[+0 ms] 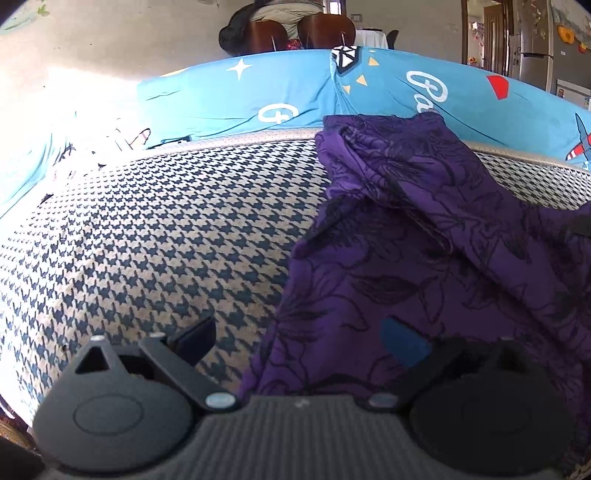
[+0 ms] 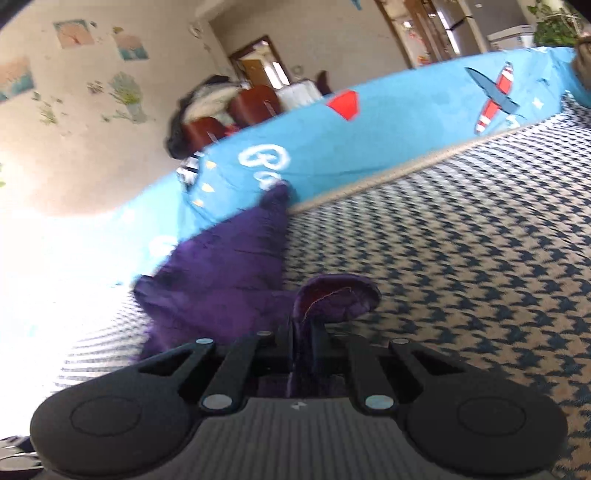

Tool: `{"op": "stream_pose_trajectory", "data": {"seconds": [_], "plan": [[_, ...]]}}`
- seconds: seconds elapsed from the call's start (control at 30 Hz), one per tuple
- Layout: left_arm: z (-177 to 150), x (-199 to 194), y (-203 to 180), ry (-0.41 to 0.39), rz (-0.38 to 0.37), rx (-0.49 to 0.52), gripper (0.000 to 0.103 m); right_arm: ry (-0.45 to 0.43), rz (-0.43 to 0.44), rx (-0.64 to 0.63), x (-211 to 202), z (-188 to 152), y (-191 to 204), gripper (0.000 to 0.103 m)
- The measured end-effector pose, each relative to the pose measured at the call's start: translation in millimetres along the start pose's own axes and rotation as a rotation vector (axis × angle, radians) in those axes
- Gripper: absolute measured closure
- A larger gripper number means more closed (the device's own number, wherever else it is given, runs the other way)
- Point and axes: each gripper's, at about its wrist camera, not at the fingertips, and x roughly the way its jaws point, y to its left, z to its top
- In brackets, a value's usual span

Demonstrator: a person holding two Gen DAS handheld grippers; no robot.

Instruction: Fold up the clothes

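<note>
A purple garment with a dark floral print (image 1: 424, 236) lies rumpled on the houndstooth-patterned surface (image 1: 177, 229), filling the right half of the left wrist view. My left gripper (image 1: 299, 339) is open; its left finger (image 1: 194, 334) hangs over bare surface, while the cloth drapes over the right finger, whose blue pad (image 1: 404, 343) shows through a gap. In the right wrist view, my right gripper (image 2: 303, 328) is shut on a folded edge of the purple garment (image 2: 221, 273), which trails away to the left toward the blue cover.
A light-blue printed cover (image 1: 280, 92) runs along the far edge of the houndstooth surface (image 2: 461, 236). Beyond it stand brown chairs (image 1: 299, 33), a wall with stickers (image 2: 122, 85) and a doorway (image 2: 258, 66). Strong glare whitens the left side.
</note>
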Motion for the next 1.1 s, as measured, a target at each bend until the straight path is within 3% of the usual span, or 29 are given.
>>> {"op": "stream_pose_trajectory", "data": {"seconds": [0.17, 0.43, 0.67, 0.9, 1.1], "plan": [[3.9, -2.4, 14.4, 0.0, 0.002, -0.053, 0.003, -0.007, 0.137, -0.036, -19.5, 1.6, 33.9, 0.092], [6.6, -12.6, 39.6, -0.034, 0.023, -0.127, 0.002, 0.031, 0.288, -0.126, -37.7, -17.1, 99.9, 0.092], [11.4, -29.3, 77.8, -0.096, 0.116, -0.22, 0.0, 0.097, 0.388, -0.216, -41.6, -46.6, 149.6, 0.092], [12.2, -39.2, 111.2, -0.116, 0.2, -0.3, 0.0, 0.196, 0.434, -0.339, -33.7, -84.2, 179.4, 0.092], [12.3, -38.3, 112.5, -0.113, 0.17, -0.308, 0.0, 0.263, 0.406, -0.4, -20.4, -108.8, 178.7, 0.092]]}}
